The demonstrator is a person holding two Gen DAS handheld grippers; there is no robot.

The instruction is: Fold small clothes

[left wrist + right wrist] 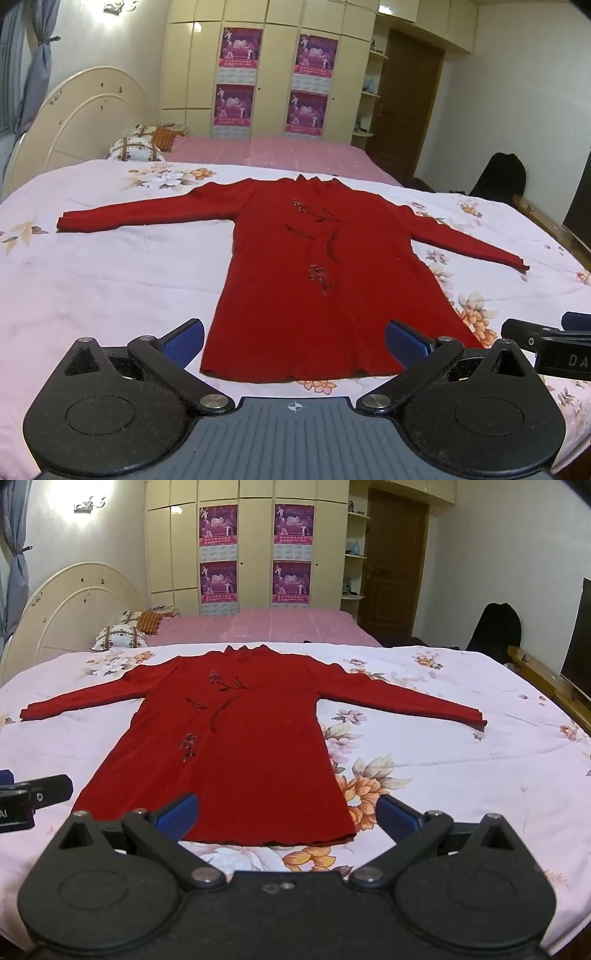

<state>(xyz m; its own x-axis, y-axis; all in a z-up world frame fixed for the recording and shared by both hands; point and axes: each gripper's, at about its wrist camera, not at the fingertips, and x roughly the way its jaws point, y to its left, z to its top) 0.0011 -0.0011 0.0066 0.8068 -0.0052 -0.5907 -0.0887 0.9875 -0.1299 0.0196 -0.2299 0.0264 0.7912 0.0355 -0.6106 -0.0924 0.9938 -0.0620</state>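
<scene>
A red long-sleeved knit top (pixel 306 273) lies flat on the bed, front up, collar far, hem near, both sleeves spread out to the sides. It shows in the right wrist view (pixel 240 746) too. My left gripper (pixel 295 341) is open and empty, held just before the hem, nearer its left corner. My right gripper (pixel 288 814) is open and empty, before the hem's right corner. Each gripper's side shows in the other's view: the right gripper (pixel 554 343), the left gripper (pixel 26 797).
The bed has a pale pink floral quilt (pixel 110 280). Pillows (pixel 136 149) and a cream headboard (pixel 85 114) are at the far left. A wardrobe (pixel 273 74) and door stand behind. A dark chair (pixel 495 627) and a TV (pixel 576 653) are at the right.
</scene>
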